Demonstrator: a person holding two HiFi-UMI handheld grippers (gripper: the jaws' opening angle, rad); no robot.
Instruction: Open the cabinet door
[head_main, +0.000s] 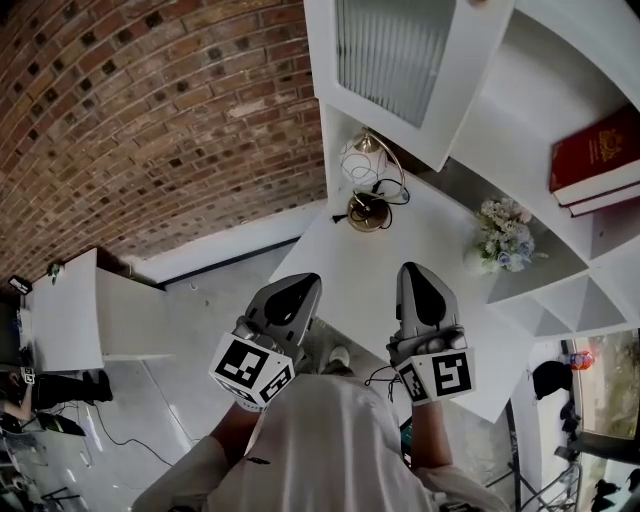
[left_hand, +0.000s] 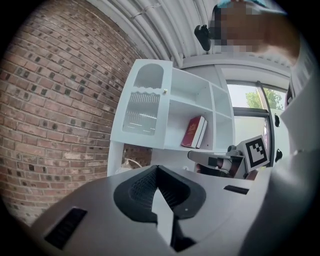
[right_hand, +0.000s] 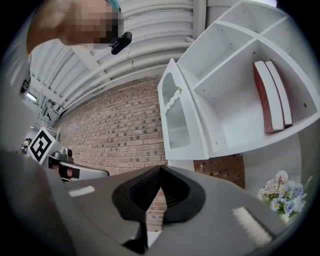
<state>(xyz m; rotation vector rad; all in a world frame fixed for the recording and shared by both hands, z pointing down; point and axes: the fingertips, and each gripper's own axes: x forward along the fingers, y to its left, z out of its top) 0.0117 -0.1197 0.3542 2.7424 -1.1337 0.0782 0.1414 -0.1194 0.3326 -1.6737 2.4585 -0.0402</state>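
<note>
1. Both tongs, the left gripper (head_main: 297, 290) and the right gripper (head_main: 417, 280), were pressed together, pinching nothing.
2. The cabinet door (head_main: 392, 62) stood swung open above the lamp (head_main: 365, 185), well apart from them.

The head view is taken from above the person and is aimed steeply down past the left tool (head_main: 298, 290) and the right tool (head_main: 418, 275) onto the white surface (head_main: 360, 262). Each tool view is taken from just behind its own jaws and is faced towards the cabinet door (left_hand: 142, 107), seen well apart. The door, the red books (left_hand: 195, 132) and the brick wall (left_hand: 60, 100) are shared by all three views.
</note>
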